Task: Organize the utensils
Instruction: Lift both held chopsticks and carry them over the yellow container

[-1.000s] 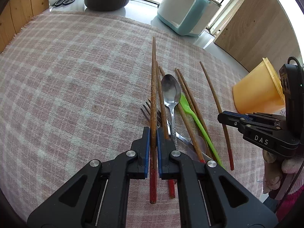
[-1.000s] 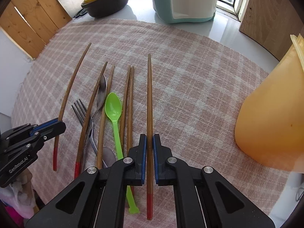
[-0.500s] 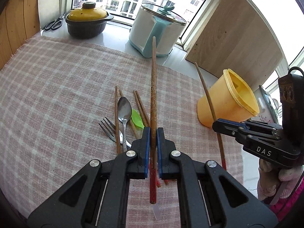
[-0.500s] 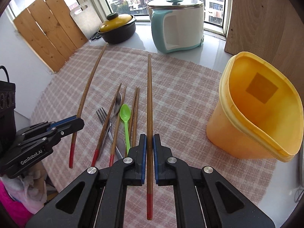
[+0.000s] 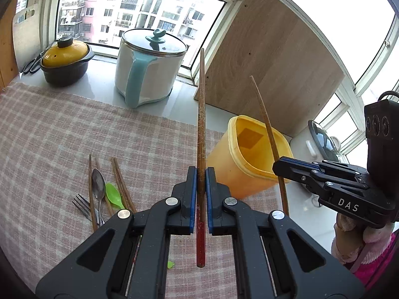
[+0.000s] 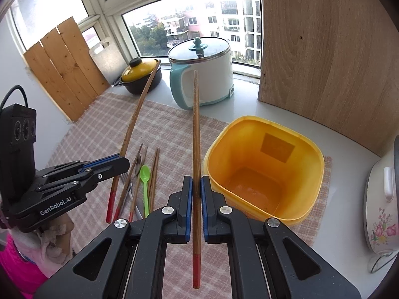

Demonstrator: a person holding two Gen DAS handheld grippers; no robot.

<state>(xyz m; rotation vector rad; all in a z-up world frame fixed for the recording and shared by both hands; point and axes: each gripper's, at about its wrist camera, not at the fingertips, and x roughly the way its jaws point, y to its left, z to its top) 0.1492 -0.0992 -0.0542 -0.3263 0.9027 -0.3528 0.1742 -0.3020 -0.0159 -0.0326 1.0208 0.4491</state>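
Left hand-held gripper point(image 5: 201, 174) clamped tight on one red-tipped chopstick point(image 5: 201, 129), held in the air above the checked cloth point(image 5: 49, 129). Right hand-held gripper point(image 6: 196, 182) likewise closed on a second chopstick point(image 6: 196, 134), beside the open yellow tub point(image 6: 309, 149). Remaining chopsticks point(image 6: 152, 174), fork point(image 5: 81, 205), metal spoon point(image 5: 98, 183) and green spoon point(image 6: 144, 174) lie together on the cloth.

- The yellow container point(image 6: 264, 172) is standing with its mouth open, and nothing is lying inside it.
- A wooden board point(image 6: 331, 57) is rising close behind the container and is closing that side.
- The white and teal pot point(image 6: 202, 74) and the yellow-lidded pot point(image 6: 139, 74) are standing at the window, well apart from the container.
- Loose utensils point(image 6: 139, 182) are lying on the checked cloth point(image 6: 172, 127) left of the container; the cloth further left is staying bare.
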